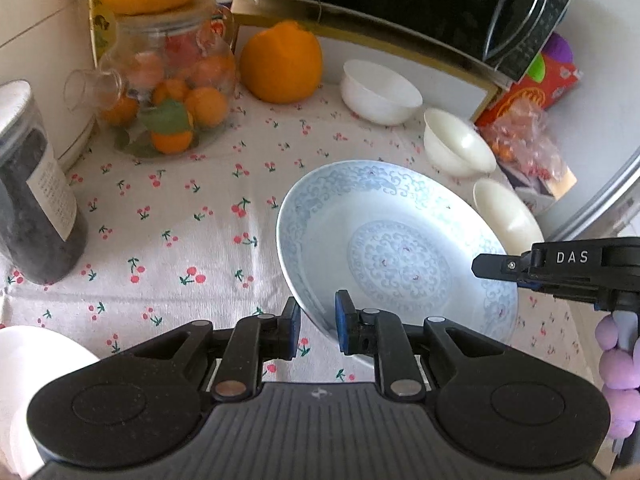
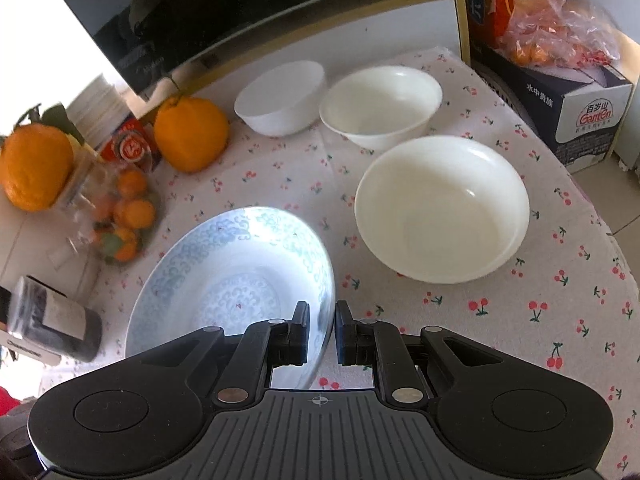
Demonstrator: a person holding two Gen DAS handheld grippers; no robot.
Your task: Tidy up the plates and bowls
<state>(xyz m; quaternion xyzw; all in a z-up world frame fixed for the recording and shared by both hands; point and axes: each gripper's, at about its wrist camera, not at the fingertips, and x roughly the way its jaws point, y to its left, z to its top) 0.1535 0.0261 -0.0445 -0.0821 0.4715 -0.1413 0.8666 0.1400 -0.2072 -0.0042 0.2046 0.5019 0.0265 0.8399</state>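
A blue-patterned plate (image 1: pixel 396 240) (image 2: pixel 236 268) hangs tilted just above the cherry-print tablecloth (image 1: pixel 180 240). My left gripper (image 1: pixel 319 326) is shut on its near-left rim. My right gripper (image 2: pixel 322 330) is shut on the opposite rim and shows in the left wrist view as a black finger (image 1: pixel 494 266) at the plate's right edge. Three white bowls stand beyond the plate: a large one (image 2: pixel 440 208) (image 1: pixel 508 216), a middle one (image 2: pixel 380 106) (image 1: pixel 456 144) and a small one (image 2: pixel 280 98) (image 1: pixel 380 92).
A glass jar of small oranges (image 1: pixel 168 92), a big orange (image 1: pixel 280 62) and a dark canister (image 1: pixel 36 200) stand at the left. A black microwave (image 1: pixel 420 4) fills the back. A boxed carton (image 2: pixel 576 108) and a bag (image 2: pixel 556 20) sit right. Another white dish (image 1: pixel 40 364) lies near left.
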